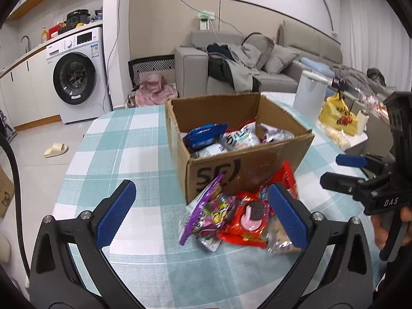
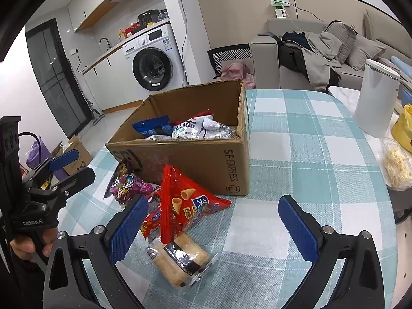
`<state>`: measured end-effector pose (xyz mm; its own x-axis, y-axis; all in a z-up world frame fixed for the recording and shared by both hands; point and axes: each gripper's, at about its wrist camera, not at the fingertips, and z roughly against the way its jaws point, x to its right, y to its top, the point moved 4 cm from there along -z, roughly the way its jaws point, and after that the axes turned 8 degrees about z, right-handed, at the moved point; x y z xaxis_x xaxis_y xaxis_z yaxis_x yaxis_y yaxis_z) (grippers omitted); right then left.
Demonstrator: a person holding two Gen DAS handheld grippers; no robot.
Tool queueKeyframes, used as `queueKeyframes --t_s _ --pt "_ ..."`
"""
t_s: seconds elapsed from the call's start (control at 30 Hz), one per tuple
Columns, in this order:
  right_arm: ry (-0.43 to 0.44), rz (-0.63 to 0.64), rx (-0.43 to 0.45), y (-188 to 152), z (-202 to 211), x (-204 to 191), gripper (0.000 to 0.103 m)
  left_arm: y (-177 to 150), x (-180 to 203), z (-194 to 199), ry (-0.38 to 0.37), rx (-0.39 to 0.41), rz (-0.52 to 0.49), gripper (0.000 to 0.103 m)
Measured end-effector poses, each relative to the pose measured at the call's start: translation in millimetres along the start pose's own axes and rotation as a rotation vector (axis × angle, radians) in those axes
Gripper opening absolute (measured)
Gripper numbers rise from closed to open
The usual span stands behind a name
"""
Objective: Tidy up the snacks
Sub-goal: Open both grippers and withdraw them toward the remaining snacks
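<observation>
Teal-checked surface (image 2: 296,134) carries the open cardboard box (image 2: 195,159), part-filled, with 4 snack packs (image 2: 180,206) heaped against its front for easy loading, while left gripper (image 1: 203,213) and right gripper (image 2: 213,221) hover spread, empty.

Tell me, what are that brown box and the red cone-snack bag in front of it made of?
The box looks like plain corrugated cardboard: matte brown, a ragged torn top edge, black print on its side. The red bag seems to be thin plastic film, glossy and crinkled, catching glare; whether it is foil-lined inside cannot be told.
</observation>
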<state>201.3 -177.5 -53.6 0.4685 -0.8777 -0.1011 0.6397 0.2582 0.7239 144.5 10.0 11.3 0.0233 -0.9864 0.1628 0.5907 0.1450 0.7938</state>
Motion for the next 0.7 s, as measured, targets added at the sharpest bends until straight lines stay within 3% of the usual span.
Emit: queueKeyframes --t_s 0.7 --pt "-0.002 0.004 -0.072 10 -41 -19 0.103 -15 -24 -43 0.067 -0.095 0.051 0.103"
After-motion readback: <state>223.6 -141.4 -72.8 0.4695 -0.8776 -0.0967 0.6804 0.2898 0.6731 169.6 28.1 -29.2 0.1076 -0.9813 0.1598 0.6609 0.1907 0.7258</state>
